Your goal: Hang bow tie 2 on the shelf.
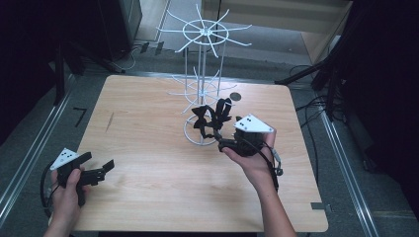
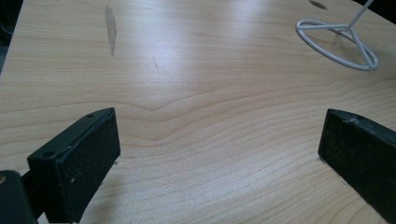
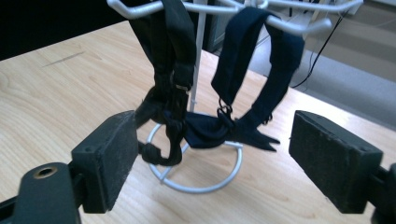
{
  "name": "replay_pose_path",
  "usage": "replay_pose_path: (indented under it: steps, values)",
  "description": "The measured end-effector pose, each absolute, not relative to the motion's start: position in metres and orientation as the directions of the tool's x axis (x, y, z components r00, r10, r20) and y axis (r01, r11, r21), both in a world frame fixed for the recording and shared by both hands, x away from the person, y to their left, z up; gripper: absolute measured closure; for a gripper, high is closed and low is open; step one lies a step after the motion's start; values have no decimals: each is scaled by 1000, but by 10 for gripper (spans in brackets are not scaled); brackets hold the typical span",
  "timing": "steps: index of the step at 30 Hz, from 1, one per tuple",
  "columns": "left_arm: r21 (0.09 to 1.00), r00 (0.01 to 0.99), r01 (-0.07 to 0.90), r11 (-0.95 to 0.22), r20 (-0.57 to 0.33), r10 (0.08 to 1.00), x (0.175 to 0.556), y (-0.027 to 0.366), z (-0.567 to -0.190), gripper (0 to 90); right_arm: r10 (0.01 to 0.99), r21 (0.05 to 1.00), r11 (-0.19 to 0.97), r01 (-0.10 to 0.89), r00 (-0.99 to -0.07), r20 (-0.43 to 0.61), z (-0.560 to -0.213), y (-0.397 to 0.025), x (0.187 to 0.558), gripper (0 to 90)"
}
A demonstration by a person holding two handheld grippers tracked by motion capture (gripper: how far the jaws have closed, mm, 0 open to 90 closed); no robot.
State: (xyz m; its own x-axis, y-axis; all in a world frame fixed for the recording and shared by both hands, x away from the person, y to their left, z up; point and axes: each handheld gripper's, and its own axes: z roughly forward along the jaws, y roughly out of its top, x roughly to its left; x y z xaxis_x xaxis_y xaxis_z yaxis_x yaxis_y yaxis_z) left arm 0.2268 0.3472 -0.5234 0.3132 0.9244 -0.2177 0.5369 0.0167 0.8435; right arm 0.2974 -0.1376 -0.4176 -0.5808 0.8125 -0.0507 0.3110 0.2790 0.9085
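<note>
Right gripper (image 3: 219, 154) jaws wide, empty; we close squarely on bow tie (image 3: 210, 130) at rack's (image 1: 200, 89) 5 o'clock. Left gripper (image 1: 96, 170) wide, empty.

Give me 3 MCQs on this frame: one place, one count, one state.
1. Where do the bow ties hang?
A) on the white wire rack's lower prongs
B) flat on the table
C) from the left gripper

2. How many bow ties hang there?
A) none
B) two
C) five

3. How do the right gripper's jaws stand?
A) clamped on a strap
B) open, holding nothing
C) shut on the rack's pole

Key: 1 A, straps loop over the prongs; 2 B, the right gripper view shows two; 3 B, wide gap between the jaws.
</note>
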Motion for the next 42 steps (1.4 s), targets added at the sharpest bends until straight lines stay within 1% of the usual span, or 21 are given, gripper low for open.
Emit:
replay_pose_path:
  steps: [13, 19, 42]
  values:
    - [842, 312, 539, 17, -219, 925, 227, 347, -523, 0, 828, 902, 251, 352, -561, -11, -435, -162, 287, 33]
    - [841, 312, 540, 17, -219, 925, 227, 347, -523, 0, 833, 898, 237, 371, -553, 8, -444, -175, 284, 1]
    - [843, 311, 538, 18, -218, 925, 227, 347, -523, 0, 871, 871, 203, 448, -489, 49, -480, -222, 268, 0]
